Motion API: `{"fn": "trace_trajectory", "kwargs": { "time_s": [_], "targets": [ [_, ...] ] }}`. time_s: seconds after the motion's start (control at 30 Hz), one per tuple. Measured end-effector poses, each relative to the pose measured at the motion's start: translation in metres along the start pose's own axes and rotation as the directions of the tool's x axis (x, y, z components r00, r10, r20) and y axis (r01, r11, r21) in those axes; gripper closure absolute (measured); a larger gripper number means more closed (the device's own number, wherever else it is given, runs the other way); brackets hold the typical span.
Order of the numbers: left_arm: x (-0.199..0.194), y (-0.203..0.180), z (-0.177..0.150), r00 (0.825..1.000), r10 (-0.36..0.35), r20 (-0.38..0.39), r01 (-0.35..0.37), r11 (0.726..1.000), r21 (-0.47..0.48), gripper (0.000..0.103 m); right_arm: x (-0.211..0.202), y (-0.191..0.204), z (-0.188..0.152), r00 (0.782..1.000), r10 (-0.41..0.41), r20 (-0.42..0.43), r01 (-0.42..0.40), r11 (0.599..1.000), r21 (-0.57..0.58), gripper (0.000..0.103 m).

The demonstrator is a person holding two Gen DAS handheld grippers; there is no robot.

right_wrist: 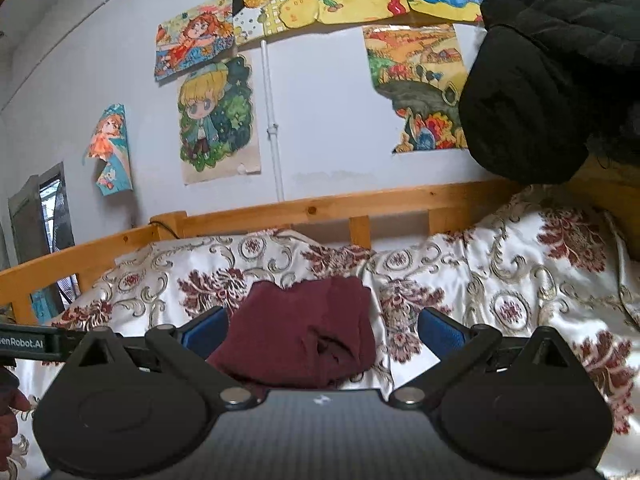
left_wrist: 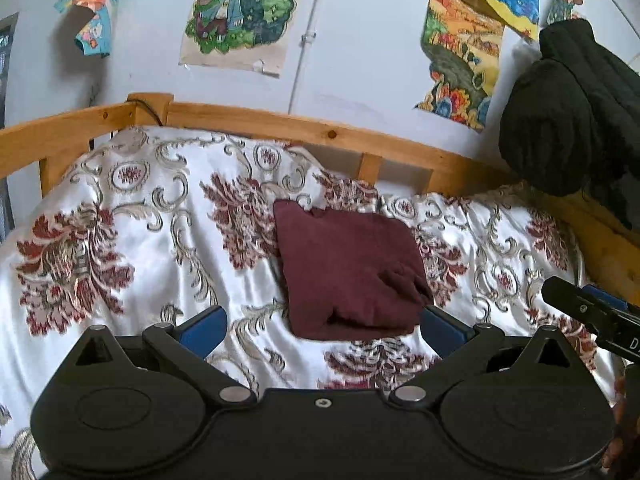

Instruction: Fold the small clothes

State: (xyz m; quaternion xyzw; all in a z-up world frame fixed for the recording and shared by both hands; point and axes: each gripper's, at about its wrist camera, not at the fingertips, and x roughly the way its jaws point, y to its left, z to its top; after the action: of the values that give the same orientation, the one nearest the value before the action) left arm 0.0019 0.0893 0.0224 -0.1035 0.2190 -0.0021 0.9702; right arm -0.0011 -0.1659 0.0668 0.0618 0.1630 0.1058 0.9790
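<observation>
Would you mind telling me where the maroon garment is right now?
The maroon garment lies folded on the floral bedspread, centred ahead of both open grippers in each wrist view, in front of the wooden bed rail.

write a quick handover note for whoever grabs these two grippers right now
Left gripper: open, empty, just short of the maroon garment's near edge.
Right gripper: open, empty, fingers either side of the same garment.
The garment lies folded into a compact rectangle on the patterned bedspread, near the wooden bed rail.
Done: the fold looks finished.
Left: one rumpled spot near the front corner may need smoothing; no other small clothes in view.
</observation>
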Motion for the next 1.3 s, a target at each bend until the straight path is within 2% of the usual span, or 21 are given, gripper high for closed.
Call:
{"fn": "trace_trajectory", "kwargs": {
  "time_s": [0.13, 0.43, 1.3],
  "targets": [
    [0.006, -0.001, -0.01, 1.0, -0.003, -0.018, 0.003, 1.0, 0.0, 0.001, -0.004, 0.005, -0.011, 1.0, -0.025, -0.012, 0.025, 1.0, -0.009, 0.0],
    [0.016, -0.004, -0.019, 0.999, -0.005, -0.041, 0.006, 1.0, 0.028, 0.001, 0.004, 0.008, -0.021, 0.999, -0.017, -0.041, 0.016, 1.0, -0.026, 0.0],
    [0.015, 0.0, -0.021, 0.999, 0.004, -0.054, -0.003, 1.0, 0.004, 0.001, 0.006, 0.005, -0.02, 0.998, -0.023, -0.052, 0.022, 1.0, -0.014, 0.0]
  ]
}}
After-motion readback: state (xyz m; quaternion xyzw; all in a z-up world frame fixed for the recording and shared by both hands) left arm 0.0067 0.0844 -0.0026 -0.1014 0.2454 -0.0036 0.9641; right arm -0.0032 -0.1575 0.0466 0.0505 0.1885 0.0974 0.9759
